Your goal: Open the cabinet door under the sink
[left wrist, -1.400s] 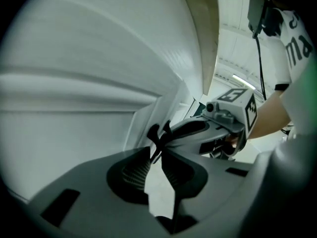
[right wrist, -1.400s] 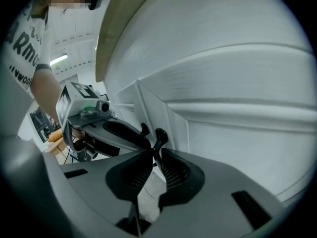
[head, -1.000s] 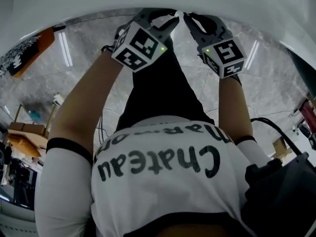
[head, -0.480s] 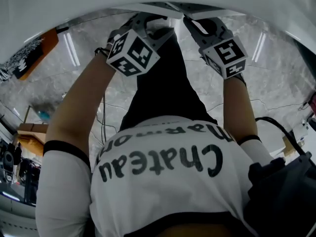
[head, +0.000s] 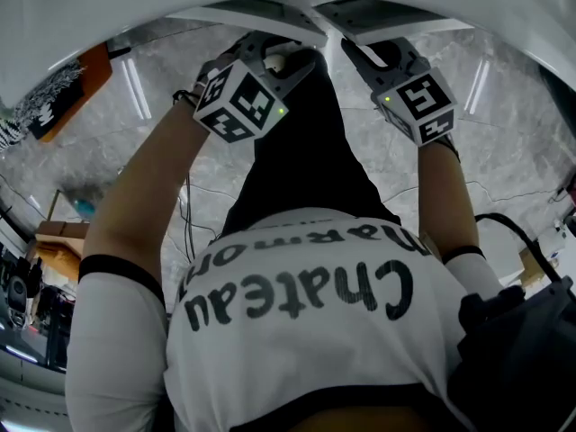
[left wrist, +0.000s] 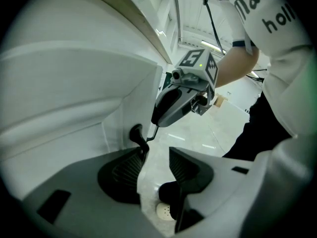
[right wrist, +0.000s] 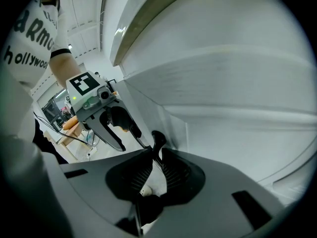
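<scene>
1. The two white cabinet doors [head: 270, 12] hang below the counter edge [head: 72, 16], straight ahead of the person; each has a small black handle at its inner edge.
2. The right tongs [right wrist: 156, 155] are pressed almost together, pinching the thin stem of the right door handle [right wrist: 158, 139].
3. The left tongs [left wrist: 156, 155] are spread wide and have just been opening; the left door handle [left wrist: 136, 134] sits just off one jaw tip, and nothing is gripped.
4. The doors are probably stiff, light and hinged; the smooth paint looks slippery, so the handle stem is the only sound hold; the pull should follow the door's swing, or the thin stem may slip free.
</scene>
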A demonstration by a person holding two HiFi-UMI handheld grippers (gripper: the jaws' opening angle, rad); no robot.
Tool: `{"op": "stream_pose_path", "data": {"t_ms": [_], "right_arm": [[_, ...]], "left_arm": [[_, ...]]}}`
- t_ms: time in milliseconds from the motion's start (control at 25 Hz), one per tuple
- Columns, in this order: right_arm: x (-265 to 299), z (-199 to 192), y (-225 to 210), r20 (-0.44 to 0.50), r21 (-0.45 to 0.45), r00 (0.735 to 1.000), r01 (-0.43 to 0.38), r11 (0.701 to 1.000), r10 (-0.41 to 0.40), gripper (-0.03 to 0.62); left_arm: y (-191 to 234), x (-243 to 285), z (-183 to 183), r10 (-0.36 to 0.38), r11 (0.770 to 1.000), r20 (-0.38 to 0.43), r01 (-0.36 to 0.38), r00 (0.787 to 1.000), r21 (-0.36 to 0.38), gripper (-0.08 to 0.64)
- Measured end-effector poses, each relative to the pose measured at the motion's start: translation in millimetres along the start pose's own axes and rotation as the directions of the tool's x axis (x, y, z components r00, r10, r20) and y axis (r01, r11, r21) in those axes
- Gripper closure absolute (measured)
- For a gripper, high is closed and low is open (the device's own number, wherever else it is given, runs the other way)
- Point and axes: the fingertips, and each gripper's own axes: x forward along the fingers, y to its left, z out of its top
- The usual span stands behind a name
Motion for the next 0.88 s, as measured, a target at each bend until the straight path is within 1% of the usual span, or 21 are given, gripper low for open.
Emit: {"op": "stream_pose_path", "data": {"t_ms": [240, 400, 480, 880], "right_arm": [[-5.0, -5.8, 3.5, -0.002, -0.008, 1.0, -0.016, 1.0, 0.016, 0.546], [-12.1, -17.7, 4.9, -0.041, -0.024, 0.999, -0.036, 0.999, 0.035, 0.545], [-14.8, -18.9, 7.1, -0.045, -0.035, 0.998, -0.047, 0.998, 0.046, 0.545], [-23.1, -30.9, 15.2, -0.085, -0.048, 0.995, -0.058, 0.997, 0.053, 0.545]], "left_arm": [[-7.3, -4.0, -4.7, -0.017, 1.0, 0.0, 0.017, 1.0, 0.019, 0.41], [-17.1, -7.8, -11.0, -0.046, 0.997, -0.027, 0.047, 0.999, 0.053, 0.41], [-20.9, -9.5, -13.7, -0.057, 0.996, -0.039, 0.06, 0.998, 0.065, 0.41], [-30.1, -17.2, -25.7, -0.051, 0.997, -0.05, 0.054, 0.997, 0.053, 0.41]]}}
